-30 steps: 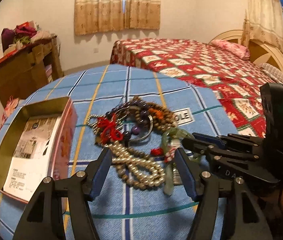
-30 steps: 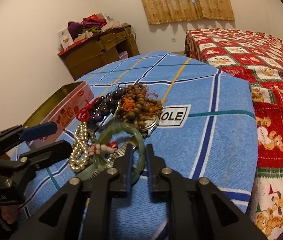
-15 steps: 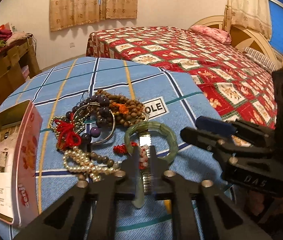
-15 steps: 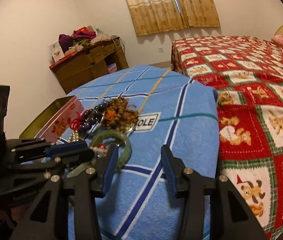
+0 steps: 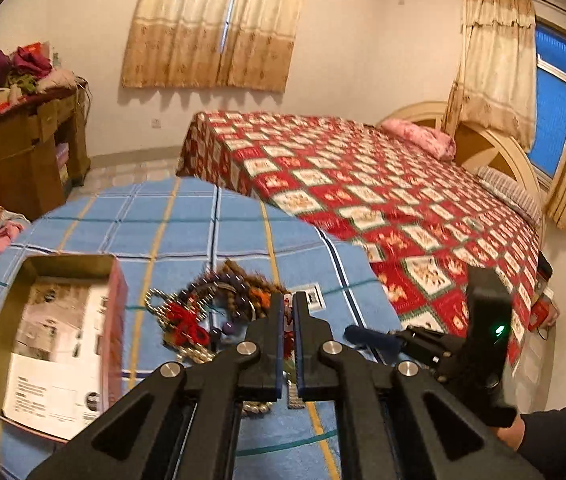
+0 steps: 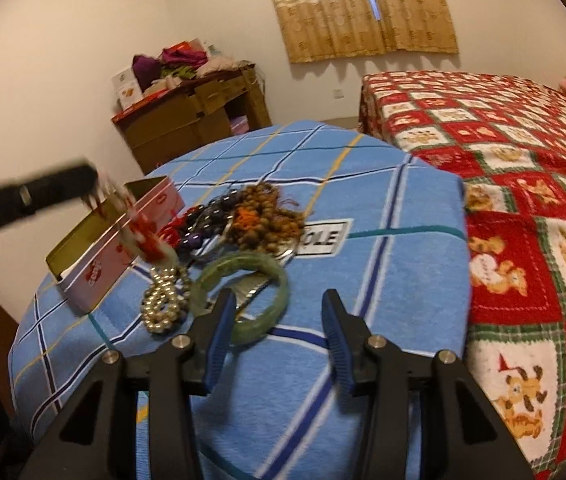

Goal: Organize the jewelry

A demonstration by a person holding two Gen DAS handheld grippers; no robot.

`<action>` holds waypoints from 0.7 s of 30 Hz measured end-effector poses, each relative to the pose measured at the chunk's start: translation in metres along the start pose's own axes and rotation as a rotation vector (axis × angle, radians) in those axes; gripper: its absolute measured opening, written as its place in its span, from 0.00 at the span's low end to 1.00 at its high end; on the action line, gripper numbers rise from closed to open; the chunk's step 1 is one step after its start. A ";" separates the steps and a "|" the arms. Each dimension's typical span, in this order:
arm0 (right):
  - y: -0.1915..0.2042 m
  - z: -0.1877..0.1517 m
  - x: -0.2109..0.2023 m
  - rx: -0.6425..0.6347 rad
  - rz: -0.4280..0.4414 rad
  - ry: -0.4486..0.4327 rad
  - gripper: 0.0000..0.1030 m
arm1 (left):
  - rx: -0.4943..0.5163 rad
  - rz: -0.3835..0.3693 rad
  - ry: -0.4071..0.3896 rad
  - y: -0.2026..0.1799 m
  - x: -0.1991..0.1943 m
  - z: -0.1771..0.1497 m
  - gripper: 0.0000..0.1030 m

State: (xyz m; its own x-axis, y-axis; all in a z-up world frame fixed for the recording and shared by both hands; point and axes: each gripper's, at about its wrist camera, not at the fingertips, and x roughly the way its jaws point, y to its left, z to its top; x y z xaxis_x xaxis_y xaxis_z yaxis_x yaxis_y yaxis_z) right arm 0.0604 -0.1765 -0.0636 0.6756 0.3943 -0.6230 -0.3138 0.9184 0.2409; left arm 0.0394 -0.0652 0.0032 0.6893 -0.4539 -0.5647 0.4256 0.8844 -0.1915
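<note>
Left view: your left tongs (image 5: 289, 312) are clamped on a red-tasselled charm; the tin (image 5: 49, 344) at 9 o'clock holds only paper, so nothing is sorted.

Right view: your right tongs (image 6: 279, 334) gape empty. One charm (image 6: 143, 236) dangles over one tin (image 6: 115, 240); one bangle (image 6: 243, 292), one pearl strand (image 6: 163, 300), several bead strings (image 6: 243, 216) remain on the worktop (image 6: 383, 280).

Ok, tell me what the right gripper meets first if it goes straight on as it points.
Probably the green bangle: its near rim lies just ahead, partly between the fingers of the open right gripper. Depth is unclear; it could touch the blue checked cloth first.
</note>
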 end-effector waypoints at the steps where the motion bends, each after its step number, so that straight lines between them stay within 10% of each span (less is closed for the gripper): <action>1: 0.002 0.002 0.002 -0.011 -0.004 0.008 0.47 | -0.006 0.003 -0.007 0.003 -0.002 0.001 0.02; 7: 0.004 0.015 0.026 -0.057 -0.073 0.089 0.46 | -0.035 0.041 -0.015 0.018 -0.006 -0.001 0.02; 10: 0.009 0.016 0.035 -0.101 -0.086 0.132 0.10 | -0.058 0.057 -0.001 0.028 -0.002 -0.006 0.03; 21: 0.036 0.031 -0.011 -0.165 -0.086 0.012 0.09 | -0.074 0.104 -0.047 0.046 -0.024 -0.003 0.03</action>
State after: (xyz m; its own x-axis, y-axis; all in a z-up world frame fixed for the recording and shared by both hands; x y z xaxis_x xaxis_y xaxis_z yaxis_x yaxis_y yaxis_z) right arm 0.0619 -0.1465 -0.0252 0.6970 0.3128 -0.6452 -0.3609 0.9306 0.0613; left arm 0.0407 -0.0137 0.0060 0.7551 -0.3620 -0.5465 0.3068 0.9319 -0.1934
